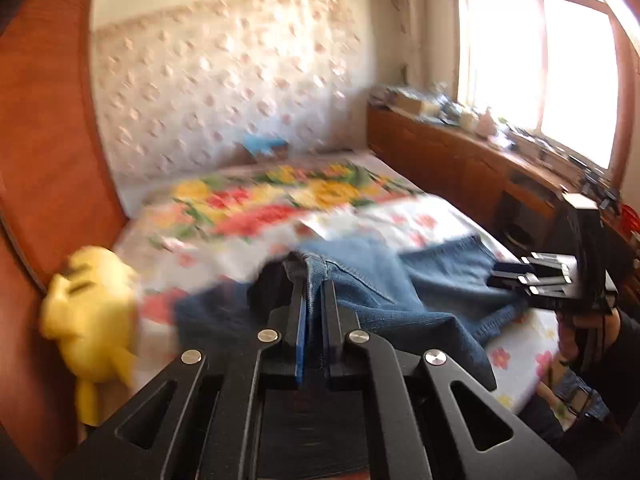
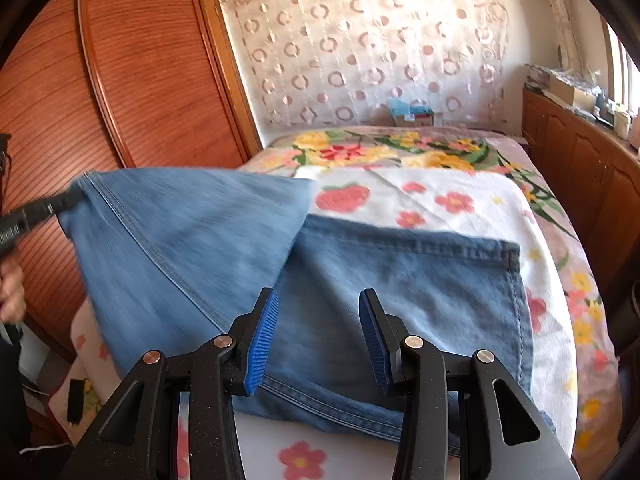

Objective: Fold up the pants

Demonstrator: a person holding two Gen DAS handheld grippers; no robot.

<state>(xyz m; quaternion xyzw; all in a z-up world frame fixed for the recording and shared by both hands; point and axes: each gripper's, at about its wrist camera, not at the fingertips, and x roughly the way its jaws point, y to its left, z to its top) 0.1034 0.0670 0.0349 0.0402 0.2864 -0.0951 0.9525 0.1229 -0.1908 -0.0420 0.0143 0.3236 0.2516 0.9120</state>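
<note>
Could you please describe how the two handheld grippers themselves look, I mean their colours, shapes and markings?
Both are black, angular linkage frames with triangular cut-outs and round silver pivot pins. The right gripper has two fingers faced with ribbed bright blue pads. The left gripper shows the same black frame and blue pad edges. Seen from the left wrist camera, the right gripper's side carries small white rectangular markings.

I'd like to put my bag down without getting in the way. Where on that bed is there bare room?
The far half is open: the flowered blanket between the jeans and the curtained wall. A white strip also runs along the jeans' right hem. The near end is crowded: the left tool lifts a denim flap, the right tool hovers open above the jeans, and a yellow plush toy sits left.
</note>
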